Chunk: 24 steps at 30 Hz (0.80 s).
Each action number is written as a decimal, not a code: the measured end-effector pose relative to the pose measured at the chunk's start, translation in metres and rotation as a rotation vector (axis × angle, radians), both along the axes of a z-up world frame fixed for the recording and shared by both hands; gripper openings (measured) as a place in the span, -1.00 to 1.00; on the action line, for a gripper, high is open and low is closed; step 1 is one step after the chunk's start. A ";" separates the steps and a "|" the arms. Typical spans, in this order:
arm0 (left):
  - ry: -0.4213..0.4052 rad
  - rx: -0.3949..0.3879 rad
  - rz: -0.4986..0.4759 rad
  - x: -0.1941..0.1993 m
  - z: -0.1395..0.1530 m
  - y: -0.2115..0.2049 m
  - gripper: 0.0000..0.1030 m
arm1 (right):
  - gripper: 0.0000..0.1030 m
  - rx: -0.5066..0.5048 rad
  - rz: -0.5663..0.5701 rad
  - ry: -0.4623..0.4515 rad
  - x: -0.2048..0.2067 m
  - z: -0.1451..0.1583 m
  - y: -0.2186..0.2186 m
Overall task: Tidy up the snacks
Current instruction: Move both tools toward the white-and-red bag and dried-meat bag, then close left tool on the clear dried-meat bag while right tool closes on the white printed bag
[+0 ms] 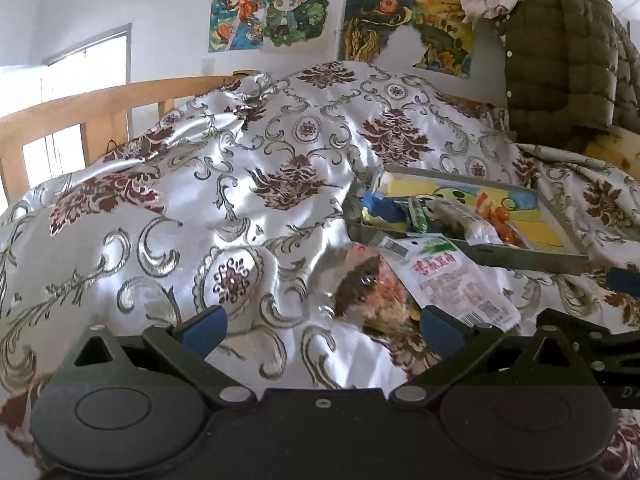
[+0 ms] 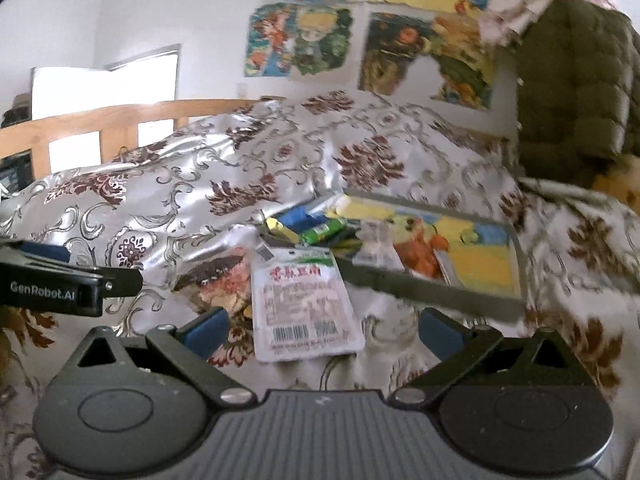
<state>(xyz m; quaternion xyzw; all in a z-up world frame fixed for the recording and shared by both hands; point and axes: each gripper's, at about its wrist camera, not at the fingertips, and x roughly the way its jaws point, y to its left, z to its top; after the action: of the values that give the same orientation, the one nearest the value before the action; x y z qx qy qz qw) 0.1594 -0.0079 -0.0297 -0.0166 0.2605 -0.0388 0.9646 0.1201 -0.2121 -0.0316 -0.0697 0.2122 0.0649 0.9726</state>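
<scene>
A grey tray point(image 1: 532, 258) with a cartoon bottom lies on the quilt and holds several snacks, among them a green packet point(image 1: 417, 216) and a clear packet point(image 1: 466, 220). It also shows in the right wrist view point(image 2: 436, 294). In front of it lie a white packet with red letters point(image 1: 448, 280) point(image 2: 304, 300) and a clear bag with a brown-topped cake point(image 1: 372, 292) point(image 2: 216, 280). My left gripper point(image 1: 322, 330) is open, empty, left of both. My right gripper point(image 2: 324, 332) is open around the white packet's near end, not touching it.
A satin quilt with dark red patterns point(image 1: 240, 184) covers the bed. A wooden rail point(image 1: 80, 108) runs at the back left. An olive padded jacket point(image 1: 568, 60) hangs at the back right. The left gripper's body point(image 2: 52, 284) shows at the left of the right wrist view.
</scene>
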 end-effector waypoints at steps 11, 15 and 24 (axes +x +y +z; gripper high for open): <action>0.027 0.047 -0.091 0.067 -0.003 -0.016 0.98 | 1.00 0.023 0.025 0.024 0.031 -0.015 -0.011; 0.063 0.069 -0.162 0.087 -0.008 -0.019 0.98 | 1.00 0.030 0.044 0.054 0.044 -0.022 -0.012; 0.103 0.139 -0.262 0.118 -0.021 -0.023 0.98 | 1.00 0.025 0.039 0.103 0.077 -0.040 -0.004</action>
<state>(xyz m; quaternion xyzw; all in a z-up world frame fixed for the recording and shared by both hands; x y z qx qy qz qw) 0.2769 -0.0308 -0.0504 0.0824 0.3116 -0.1454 0.9354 0.1973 -0.2157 -0.0720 -0.0581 0.2597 0.0898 0.9597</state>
